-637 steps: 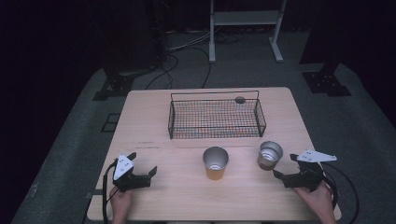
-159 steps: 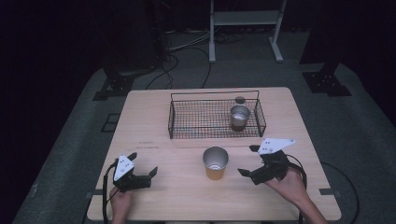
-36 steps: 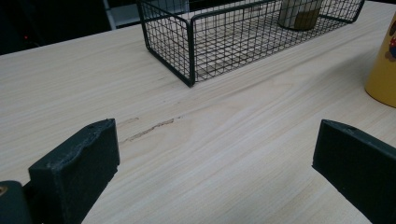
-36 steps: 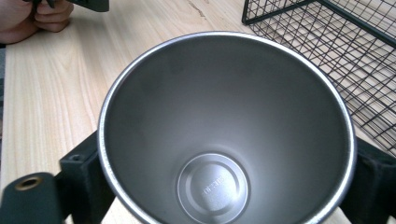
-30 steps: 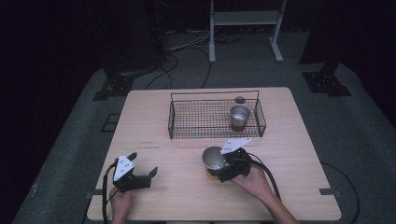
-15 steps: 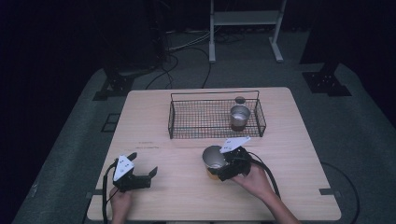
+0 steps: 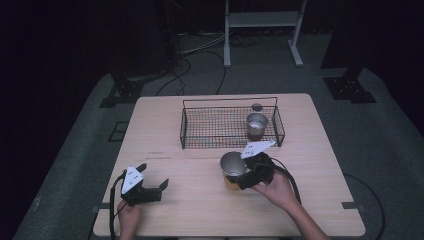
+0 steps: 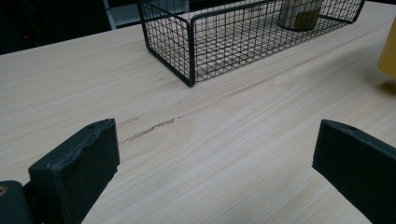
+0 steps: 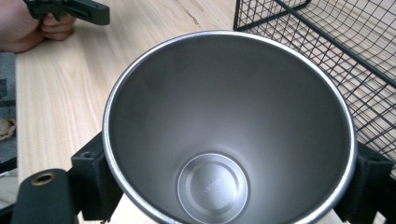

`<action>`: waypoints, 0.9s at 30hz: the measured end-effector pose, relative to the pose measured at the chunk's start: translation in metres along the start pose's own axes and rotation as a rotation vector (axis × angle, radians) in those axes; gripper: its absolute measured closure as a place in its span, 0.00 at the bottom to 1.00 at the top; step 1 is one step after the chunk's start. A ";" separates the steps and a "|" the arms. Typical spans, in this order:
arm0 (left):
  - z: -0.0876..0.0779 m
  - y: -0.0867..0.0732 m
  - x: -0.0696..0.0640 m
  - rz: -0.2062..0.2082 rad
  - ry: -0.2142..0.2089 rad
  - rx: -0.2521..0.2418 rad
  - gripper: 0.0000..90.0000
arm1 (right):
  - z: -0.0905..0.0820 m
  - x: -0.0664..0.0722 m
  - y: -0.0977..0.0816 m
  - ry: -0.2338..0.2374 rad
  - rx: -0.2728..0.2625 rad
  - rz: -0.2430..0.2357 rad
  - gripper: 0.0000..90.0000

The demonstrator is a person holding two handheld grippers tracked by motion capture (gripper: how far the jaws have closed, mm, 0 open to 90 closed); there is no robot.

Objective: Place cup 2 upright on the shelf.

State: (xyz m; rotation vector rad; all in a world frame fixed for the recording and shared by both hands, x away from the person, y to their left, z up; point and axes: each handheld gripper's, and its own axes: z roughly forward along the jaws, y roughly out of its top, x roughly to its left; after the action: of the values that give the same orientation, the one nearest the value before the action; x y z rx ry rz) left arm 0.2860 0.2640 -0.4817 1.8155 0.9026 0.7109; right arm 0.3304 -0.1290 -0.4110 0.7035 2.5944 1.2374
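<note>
A steel cup [image 7: 232, 167] with a yellow lower part stands on the table in front of the wire basket [image 7: 200, 131]. My right gripper [image 7: 239, 176] is shut on it, one jaw on each side. In the right gripper view the cup's empty inside [image 9: 219, 140] faces me, and the black fingers [image 9: 91, 175] press its wall. A second steel cup [image 7: 256, 125] stands upright in the basket's right end. My left gripper [image 7: 154, 176] rests open at the front left of the table, its jaws [image 8: 215, 158] wide apart over bare wood.
The basket [image 8: 196, 42] lies ahead of the left gripper, with the yellow cup [image 8: 387, 51] off to its right. A small dark round thing [image 7: 257, 107] sits behind the basket. The wooden table [image 7: 165, 130] has bare room at the left and right.
Since the earliest frame a steel cup has gone from the table into the basket. The right gripper came in from the right to the yellow cup. It has barely moved in the last second.
</note>
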 end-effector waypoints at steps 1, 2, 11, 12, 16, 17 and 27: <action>0.000 0.000 0.000 0.000 0.000 0.000 0.00 | -0.001 0.000 0.001 0.004 -0.001 0.000 0.15; 0.000 0.000 0.000 0.000 0.000 0.000 0.00 | -0.003 0.000 0.002 0.005 -0.001 -0.002 0.15; 0.000 0.000 0.000 0.000 -0.001 0.001 0.00 | -0.014 -0.006 0.006 0.012 -0.002 0.010 0.15; 0.000 0.000 0.000 -0.001 -0.001 0.001 0.00 | -0.015 -0.007 0.007 0.017 -0.006 0.011 0.15; 0.000 0.000 0.000 -0.001 0.000 0.001 0.00 | -0.019 -0.009 0.009 0.018 -0.013 0.013 0.15; 0.000 0.000 0.000 -0.001 0.000 0.001 0.00 | -0.021 -0.010 0.010 0.023 -0.014 0.017 0.15; 0.000 0.000 0.000 -0.006 0.000 -0.007 0.00 | -0.029 -0.016 0.017 0.028 -0.024 0.030 0.15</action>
State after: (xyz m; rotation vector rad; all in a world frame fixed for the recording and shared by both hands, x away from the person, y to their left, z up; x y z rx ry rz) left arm 0.2861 0.2641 -0.4820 1.8063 0.9038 0.7097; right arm 0.3400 -0.1480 -0.3802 0.7283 2.5958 1.2947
